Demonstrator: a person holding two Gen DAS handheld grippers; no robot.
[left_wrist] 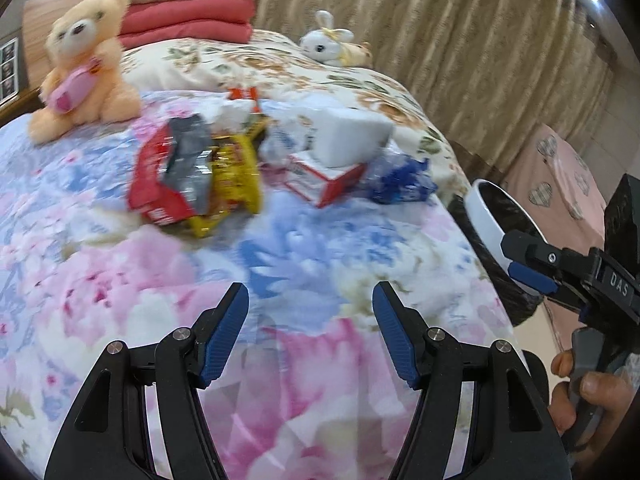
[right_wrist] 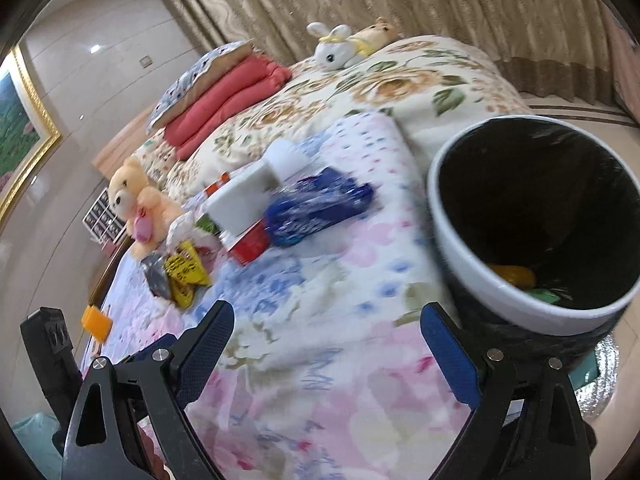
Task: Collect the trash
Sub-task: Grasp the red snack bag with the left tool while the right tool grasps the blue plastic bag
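Note:
A heap of trash lies on the floral bedspread (left_wrist: pixel 280 248): a red and silver wrapper (left_wrist: pixel 168 172), a yellow wrapper (left_wrist: pixel 236 176), a red and white carton (left_wrist: pixel 324 180) with a white box (left_wrist: pixel 352 132) on it, and a blue wrapper (left_wrist: pixel 400 180). My left gripper (left_wrist: pixel 310 316) is open and empty, over the bedspread short of the heap. My right gripper (right_wrist: pixel 326 340) is open and empty; it also shows in the left wrist view (left_wrist: pixel 524 260), beside the white bin (right_wrist: pixel 520 292). The bin has a black liner and holds an orange item (right_wrist: pixel 512 274). The blue wrapper (right_wrist: pixel 316 204) lies nearest the bin.
A peach teddy bear (left_wrist: pixel 84 64) sits left of the heap. A white toy rabbit (left_wrist: pixel 328 42) lies near the far bed edge. Folded red blankets and a pillow (left_wrist: pixel 188 20) are at the head of the bed. Curtains (left_wrist: pixel 440 20) hang behind. An orange item (right_wrist: pixel 96 322) lies at the bed's left edge.

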